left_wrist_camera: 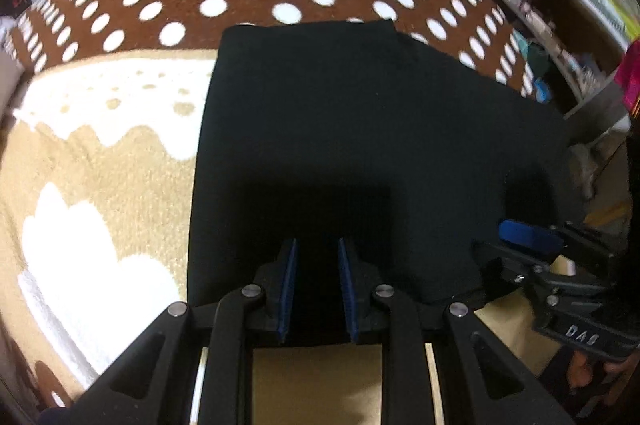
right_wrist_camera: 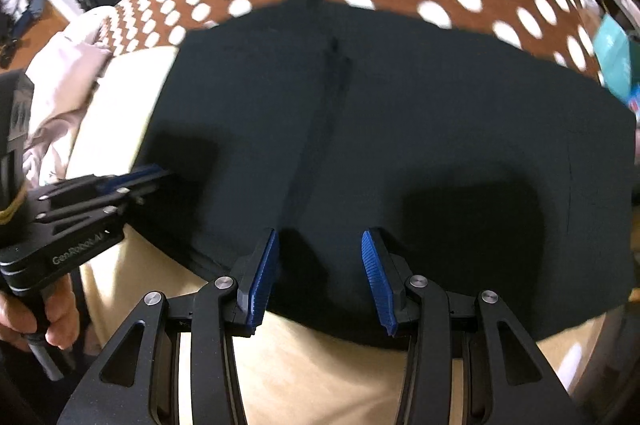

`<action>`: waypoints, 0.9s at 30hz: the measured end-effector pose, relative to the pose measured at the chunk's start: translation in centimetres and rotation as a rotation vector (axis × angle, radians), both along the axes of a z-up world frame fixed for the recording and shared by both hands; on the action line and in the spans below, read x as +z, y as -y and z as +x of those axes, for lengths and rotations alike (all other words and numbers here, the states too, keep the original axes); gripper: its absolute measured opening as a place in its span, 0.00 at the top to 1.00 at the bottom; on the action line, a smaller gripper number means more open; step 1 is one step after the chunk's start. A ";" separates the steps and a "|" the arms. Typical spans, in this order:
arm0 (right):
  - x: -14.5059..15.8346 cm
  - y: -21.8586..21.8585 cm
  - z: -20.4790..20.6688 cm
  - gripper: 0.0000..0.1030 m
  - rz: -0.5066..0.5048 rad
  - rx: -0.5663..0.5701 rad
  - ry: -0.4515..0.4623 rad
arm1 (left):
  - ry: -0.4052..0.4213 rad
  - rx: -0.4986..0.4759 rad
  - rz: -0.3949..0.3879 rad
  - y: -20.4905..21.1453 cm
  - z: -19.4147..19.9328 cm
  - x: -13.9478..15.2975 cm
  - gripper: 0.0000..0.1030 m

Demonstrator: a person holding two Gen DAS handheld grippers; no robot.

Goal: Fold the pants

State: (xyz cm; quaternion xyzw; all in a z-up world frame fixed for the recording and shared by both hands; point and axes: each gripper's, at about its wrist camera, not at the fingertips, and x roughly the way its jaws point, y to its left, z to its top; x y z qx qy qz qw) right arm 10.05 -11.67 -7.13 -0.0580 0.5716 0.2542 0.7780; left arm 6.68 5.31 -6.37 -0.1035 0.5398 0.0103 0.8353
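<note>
One pair of black pants (right_wrist_camera: pixel 400 129) lies flat, folded.

The bed's wearing a fuzzy blanket (left_wrist_camera: pixel 100 185): the far part is showing brown with white polka dots, the near part is going tan with white cloud shapes and a scalloped white band running between them. The black pants (left_wrist_camera: pixel 360 145) are lying flat right on it, folded into a wide dark slab, far edge sitting over the dotted part and near edge stopping on the tan part. A seam line is running down the middle of them. Some pale pinkish bedding (right_wrist_camera: pixel 60 97) is bunching up at the left edge.
</note>
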 end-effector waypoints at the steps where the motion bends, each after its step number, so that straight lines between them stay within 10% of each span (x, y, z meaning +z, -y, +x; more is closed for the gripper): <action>1: 0.3 0.5 -0.1 0.57 0.002 -0.011 0.006 | 0.002 -0.004 0.028 0.5 0.0 0.1 0.78; 27: 6.6 11.1 -5.6 0.57 0.156 -0.275 0.038 | 0.065 -0.051 -0.015 5.4 -6.0 4.3 0.78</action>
